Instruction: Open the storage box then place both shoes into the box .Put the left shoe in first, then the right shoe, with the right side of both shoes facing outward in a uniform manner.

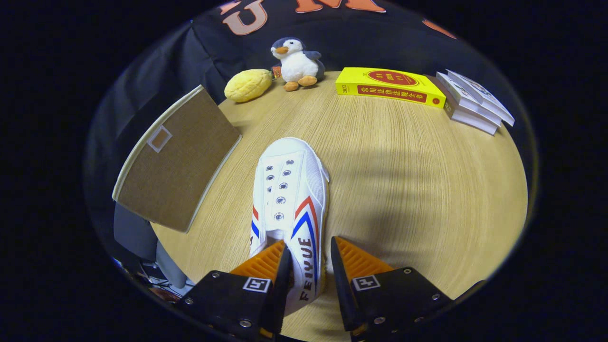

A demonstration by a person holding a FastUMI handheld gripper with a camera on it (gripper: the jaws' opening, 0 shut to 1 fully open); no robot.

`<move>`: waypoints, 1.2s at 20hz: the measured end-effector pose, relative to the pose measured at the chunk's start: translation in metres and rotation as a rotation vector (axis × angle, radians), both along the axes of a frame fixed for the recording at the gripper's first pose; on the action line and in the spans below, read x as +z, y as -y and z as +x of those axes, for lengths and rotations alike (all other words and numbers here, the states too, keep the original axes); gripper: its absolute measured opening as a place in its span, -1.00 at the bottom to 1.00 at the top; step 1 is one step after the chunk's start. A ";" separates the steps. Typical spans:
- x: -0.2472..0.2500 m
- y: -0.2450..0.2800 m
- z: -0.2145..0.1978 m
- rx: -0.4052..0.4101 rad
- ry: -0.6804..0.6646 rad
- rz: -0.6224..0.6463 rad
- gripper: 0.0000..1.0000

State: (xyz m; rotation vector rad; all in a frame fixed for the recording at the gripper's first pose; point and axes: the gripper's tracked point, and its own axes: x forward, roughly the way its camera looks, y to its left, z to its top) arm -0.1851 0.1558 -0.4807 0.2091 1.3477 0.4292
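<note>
Wood-grain counter [403, 190] carried the white shoe [289, 190], toe pointing away, w/ its heel wall between the hand-held gripper [308, 266] fingers, part-open, prob. closing for a lift. Brown storage box [175, 161] sat just left, lid up, ready.

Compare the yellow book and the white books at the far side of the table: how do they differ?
The yellow book is one thick volume; the white books form a stack of thinner ones. The yellow book bears a red round mark; the white books look plain. Both lie flat, side by side, beyond the white shoe. The gripper is at the shoe's heel wall, its right finger apart.
</note>
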 end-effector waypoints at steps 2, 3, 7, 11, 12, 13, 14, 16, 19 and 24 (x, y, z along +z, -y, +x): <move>-0.002 0.001 -0.002 -0.067 -0.049 0.052 -0.18; -0.002 0.000 -0.001 -0.096 -0.063 0.062 -0.26; -0.003 0.003 0.001 -0.134 -0.063 0.040 -0.69; 0.008 0.006 0.007 -0.176 -0.028 0.024 -0.94; 0.012 0.002 0.009 -0.194 -0.023 0.036 -0.96; 0.019 -0.001 0.011 -0.214 -0.031 0.062 -0.96; 0.025 -0.007 0.017 -0.241 -0.026 0.082 -0.97; 0.038 -0.010 0.028 -0.269 -0.008 0.099 -0.98; 0.069 -0.018 0.051 -0.298 0.031 0.119 -0.98; 0.117 -0.044 0.077 -0.285 0.106 0.122 -0.98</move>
